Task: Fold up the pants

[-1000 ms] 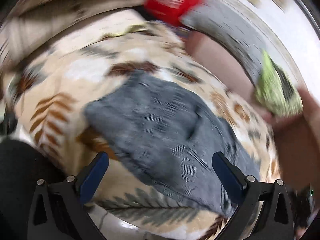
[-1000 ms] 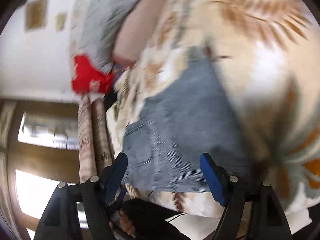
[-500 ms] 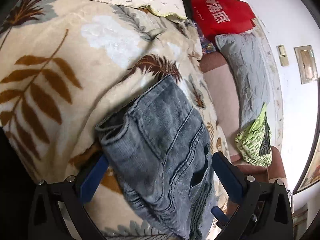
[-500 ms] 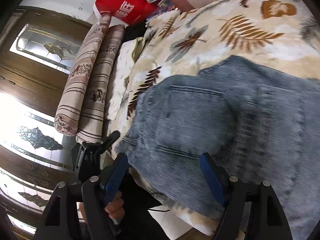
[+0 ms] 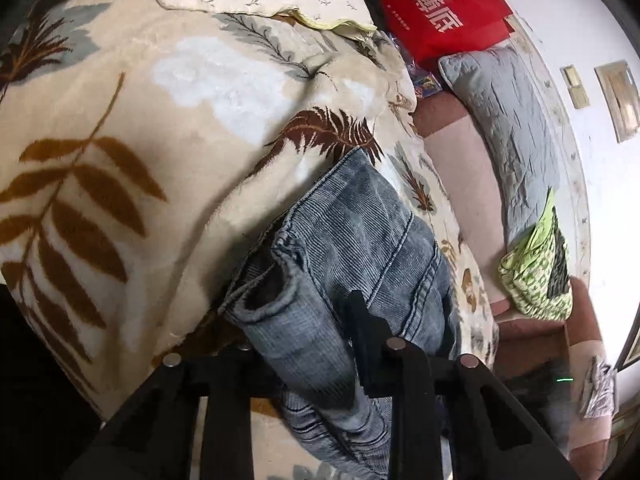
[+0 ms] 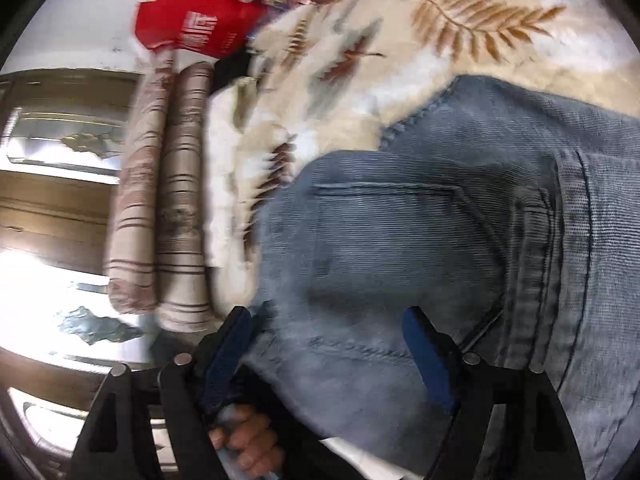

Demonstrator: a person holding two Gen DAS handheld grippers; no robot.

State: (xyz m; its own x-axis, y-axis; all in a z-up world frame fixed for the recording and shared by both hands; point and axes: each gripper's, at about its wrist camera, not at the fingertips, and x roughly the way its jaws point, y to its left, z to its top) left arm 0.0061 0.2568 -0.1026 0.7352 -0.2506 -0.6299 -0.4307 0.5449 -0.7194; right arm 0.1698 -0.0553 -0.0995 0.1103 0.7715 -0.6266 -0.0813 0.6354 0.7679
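Note:
Blue-grey denim pants [image 5: 360,232] lie on a leaf-print blanket [image 5: 120,128]. In the left wrist view their waistband end bunches up between the fingers of my left gripper [image 5: 300,320]. Its jaws are closing, and the right finger [image 5: 360,320] presses into the cloth. The other finger is hidden behind the denim. In the right wrist view the pants [image 6: 420,232] show a back pocket and fill the lower right. My right gripper [image 6: 326,340] hovers over their near edge, its jaws opening. Denim lies between the blue pads [image 6: 424,348], which do not pinch it.
A red bag [image 5: 436,12], a grey pillow [image 5: 508,128] and a green patterned bundle [image 5: 536,272] lie along the white wall. Two striped bolsters [image 6: 160,200] lie by a wooden glass door [image 6: 52,184]. A person's hand [image 6: 244,440] shows below my right gripper.
My left gripper's jaws have come together from wide apart onto the bunched waistband. The right gripper has slid closer over the pants, and its view has rolled.

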